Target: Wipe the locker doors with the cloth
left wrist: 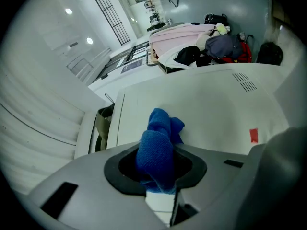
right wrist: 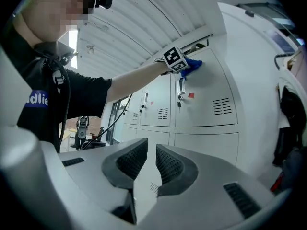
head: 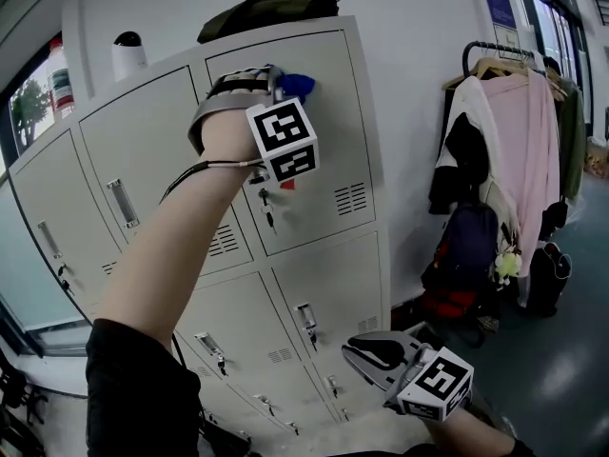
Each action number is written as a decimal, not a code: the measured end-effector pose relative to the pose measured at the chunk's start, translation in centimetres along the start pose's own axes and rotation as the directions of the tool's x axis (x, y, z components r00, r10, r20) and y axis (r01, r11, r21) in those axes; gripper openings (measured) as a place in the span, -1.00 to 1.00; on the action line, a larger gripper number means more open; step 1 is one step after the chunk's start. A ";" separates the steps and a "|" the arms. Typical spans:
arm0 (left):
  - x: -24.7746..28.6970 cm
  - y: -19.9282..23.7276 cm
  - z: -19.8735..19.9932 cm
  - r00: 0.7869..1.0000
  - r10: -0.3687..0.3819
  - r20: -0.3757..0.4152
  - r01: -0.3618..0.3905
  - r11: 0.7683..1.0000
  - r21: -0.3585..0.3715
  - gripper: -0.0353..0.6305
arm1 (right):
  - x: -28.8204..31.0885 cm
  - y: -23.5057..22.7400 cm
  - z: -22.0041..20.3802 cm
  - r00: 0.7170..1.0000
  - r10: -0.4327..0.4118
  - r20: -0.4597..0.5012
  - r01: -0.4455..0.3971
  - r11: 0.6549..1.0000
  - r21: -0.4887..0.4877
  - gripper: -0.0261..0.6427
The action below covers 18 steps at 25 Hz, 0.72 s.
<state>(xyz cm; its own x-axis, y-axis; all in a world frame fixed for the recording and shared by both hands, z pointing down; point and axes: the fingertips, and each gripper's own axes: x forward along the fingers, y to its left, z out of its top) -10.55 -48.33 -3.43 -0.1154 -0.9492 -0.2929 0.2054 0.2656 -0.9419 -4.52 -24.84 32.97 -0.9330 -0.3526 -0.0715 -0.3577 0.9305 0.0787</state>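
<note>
A blue cloth [head: 297, 85] is pressed against the top of the upper right locker door [head: 328, 160], near its upper left corner. My left gripper [head: 284, 86] is raised at arm's length and shut on the cloth. In the left gripper view the bunched cloth [left wrist: 159, 147] fills the gap between the jaws of the left gripper [left wrist: 160, 174], with the pale door [left wrist: 216, 109] behind. My right gripper [head: 369, 354] hangs low in front of the bottom lockers, jaws shut with nothing held. The right gripper view looks past the right gripper [right wrist: 149, 164] up at the cloth [right wrist: 193, 65].
A key [head: 269, 208] hangs from the door's lock by a red tag [head: 287, 185]. A dark bag [head: 271, 8] and a bottle [head: 127, 53] sit atop the lockers. To the right stands a coat rack with clothes [head: 519, 141] and a backpack [head: 461, 255].
</note>
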 end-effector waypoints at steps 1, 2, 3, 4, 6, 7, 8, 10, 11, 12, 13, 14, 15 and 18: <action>0.3 -0.1 1.2 1.000 -0.001 0.011 0.001 1.000 0.005 -0.56 | -0.3 -0.3 0.2 1.000 -0.012 -0.003 0.012 1.000 0.004 -0.77; 0.5 -0.2 2.3 1.000 -0.002 0.022 0.002 1.000 0.007 -0.56 | -0.7 -0.5 0.4 1.000 -0.023 -0.005 0.023 1.000 0.009 -0.77; 0.8 -0.2 3.4 1.000 -0.003 0.031 0.003 1.000 0.006 -0.56 | -1.0 -0.7 0.6 0.999 -0.032 -0.003 0.032 0.999 0.011 -0.77; 1.0 -0.2 4.4 0.999 -0.005 0.039 0.005 1.000 0.002 -0.56 | -1.3 -0.8 0.6 0.999 -0.038 0.001 0.038 0.999 0.007 -0.77; 1.5 -0.2 6.2 0.999 -0.010 0.053 0.010 1.000 -0.002 -0.56 | -1.8 -1.0 0.5 0.999 -0.046 0.012 0.046 0.999 -0.002 -0.77; 1.7 -0.2 7.0 0.998 -0.010 0.057 0.010 1.000 0.002 -0.56 | -2.0 -1.1 0.4 0.999 -0.052 0.015 0.052 0.999 -0.012 -0.77; 1.9 -0.3 7.6 0.998 -0.008 0.060 0.007 1.000 0.011 -0.56 | -2.2 -1.3 0.4 0.998 -0.057 0.018 0.058 0.998 -0.026 -0.77; 2.1 -0.7 8.8 0.998 -0.005 0.065 0.002 0.999 0.037 -0.56 | -2.6 -1.4 0.6 0.998 -0.068 0.017 0.069 0.997 -0.034 -0.77; 2.1 -1.0 9.3 0.998 -0.007 0.070 0.004 0.999 0.046 -0.56 | -2.8 -1.3 0.7 0.997 -0.074 0.011 0.074 0.997 -0.025 -0.77; 1.9 -1.4 9.6 0.997 -0.013 0.077 0.009 0.999 0.051 -0.56 | -2.9 -1.1 0.8 0.997 -0.078 0.007 0.078 0.997 -0.015 -0.77; 1.6 -1.8 9.8 0.996 -0.018 0.085 0.014 0.999 0.052 -0.56 | -2.9 -0.9 0.8 0.997 -0.079 0.008 0.079 0.997 -0.010 -0.77; 1.2 -2.1 9.7 0.995 -0.021 0.094 0.016 0.998 0.053 -0.56 | -2.8 -0.6 0.7 0.997 -0.078 0.010 0.078 0.997 -0.008 -0.77; 0.7 -2.2 9.3 0.995 -0.020 0.101 0.014 0.998 0.055 -0.56 | -2.6 -0.3 0.7 0.997 -0.075 0.005 0.075 0.997 -0.002 -0.77; -1.4 -2.5 6.7 0.995 -0.008 0.104 0.001 0.998 0.068 -0.56 | -2.3 0.7 0.0 0.998 -0.065 -0.018 0.065 0.998 -0.008 -0.77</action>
<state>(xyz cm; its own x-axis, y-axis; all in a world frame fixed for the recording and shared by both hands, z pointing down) -4.43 -48.80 0.44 -0.0158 -0.9636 -0.2670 0.2714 0.2529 -0.9287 -2.64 -23.37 33.21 -0.9083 -0.4140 -0.0591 -0.4178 0.9048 0.0822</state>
